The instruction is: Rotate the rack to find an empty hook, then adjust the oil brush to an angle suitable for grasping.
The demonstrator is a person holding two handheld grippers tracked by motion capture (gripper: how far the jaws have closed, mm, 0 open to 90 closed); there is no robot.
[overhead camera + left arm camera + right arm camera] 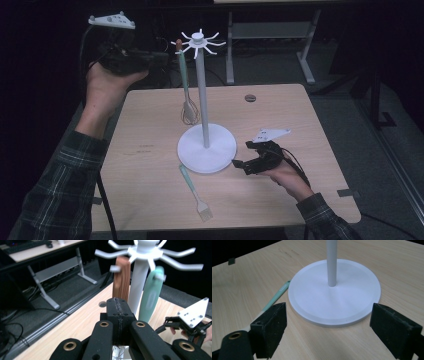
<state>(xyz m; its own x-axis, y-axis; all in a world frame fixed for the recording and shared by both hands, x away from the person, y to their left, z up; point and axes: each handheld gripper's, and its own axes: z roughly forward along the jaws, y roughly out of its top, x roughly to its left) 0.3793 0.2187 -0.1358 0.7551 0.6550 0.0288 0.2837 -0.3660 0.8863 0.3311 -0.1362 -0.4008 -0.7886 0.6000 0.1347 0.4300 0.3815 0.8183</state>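
On the table (pixel 150 165), the white rack (pixel 205 100) already carries a whisk (pixel 188 107) on one prong. A brush (pixel 195 192) is left lying flat beside its base. The left gripper (pixel 150 56), jaws pressed together, seemingly empty, is held at the prongs; the right gripper (pixel 329 332) is spread wide before the base.

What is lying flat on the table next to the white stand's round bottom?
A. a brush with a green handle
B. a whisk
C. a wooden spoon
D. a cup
A: the brush with the green handle lies flat on the table by the stand's round base, while the whisk hangs from the stand's top.
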